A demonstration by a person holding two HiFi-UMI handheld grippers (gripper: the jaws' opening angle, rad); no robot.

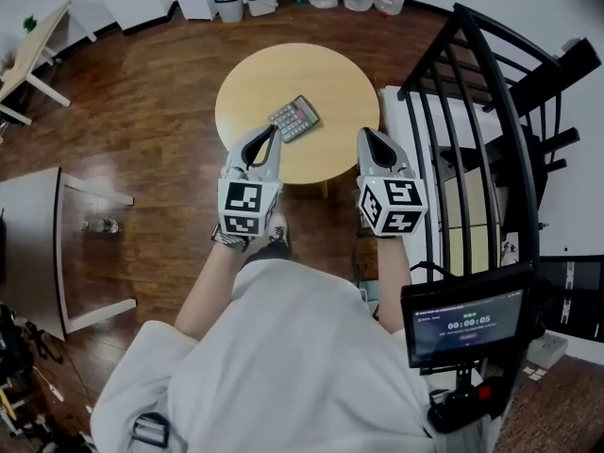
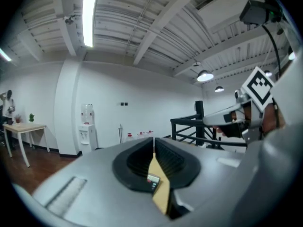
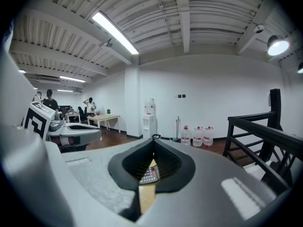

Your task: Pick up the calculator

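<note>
So this looks like the approach stage: the calculator (image 1: 294,118) is lying flat and a bit diagonal near the middle of the round wooden table (image 1: 245,83), untouched, with both grippers hanging over the near edge and short of it. If it were me I'd use just one gripper, spread its jaws well before getting there, come in low and square to the calculator's narrow side, then pinch across its width. It's thin and flat, so a steep or crooked grab would probably just skate it across the wood. Right now the left gripper (image 1: 274,128) has its tips together with nothing in them, and the right gripper (image 1: 364,133) is fully closed and empty too, neither touching anything.
</note>
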